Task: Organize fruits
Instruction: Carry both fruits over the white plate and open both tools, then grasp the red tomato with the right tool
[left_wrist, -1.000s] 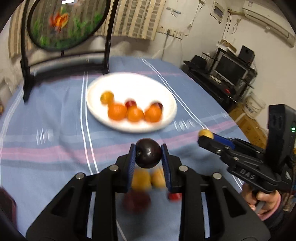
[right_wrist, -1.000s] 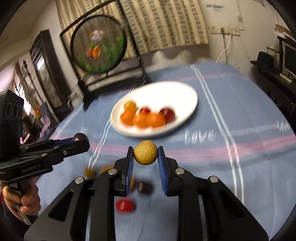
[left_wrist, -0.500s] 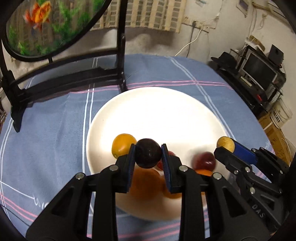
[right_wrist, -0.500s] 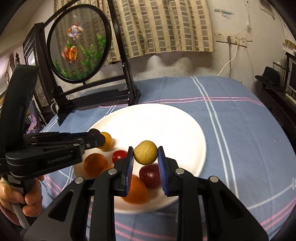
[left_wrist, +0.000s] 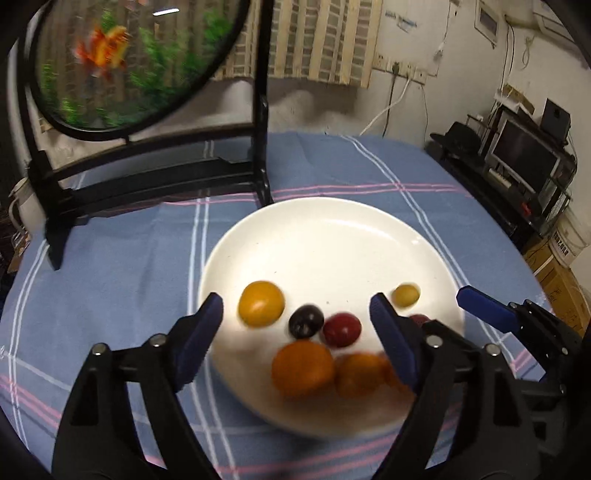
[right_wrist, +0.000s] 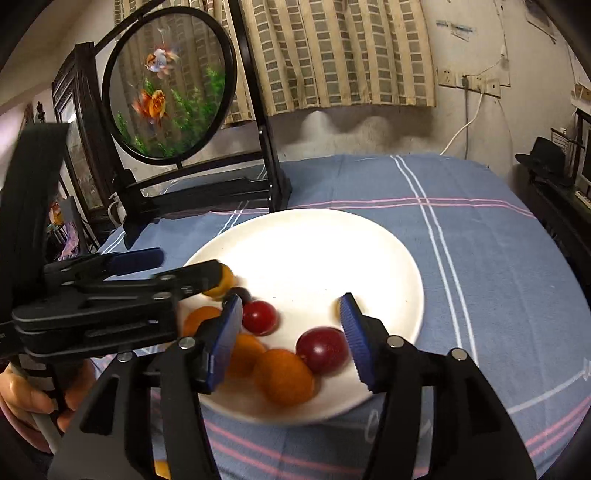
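- Many fruits lie on the plate (left_wrist: 332, 225); a dark plum (left_wrist: 306, 321) and a small yellow fruit (left_wrist: 405, 294) among them
- Left gripper (left_wrist: 295, 328) and right gripper (right_wrist: 290, 332) are opening wide over the plate; nothing held
- 1 orange bit shows on the worktop (right_wrist: 480, 258) low down; maybe more fruit to fetch

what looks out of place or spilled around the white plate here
Nothing spilled: the fruits all sit on the round white plate. One oddity in the right wrist view: a small orange fruit lies off the plate, on the blue striped tablecloth.

Left hand-held gripper (left_wrist: 295, 332) angled downward, jaws opening wide, right hand-held gripper (right_wrist: 291, 325) beside it, jaws opening, nothing gripped
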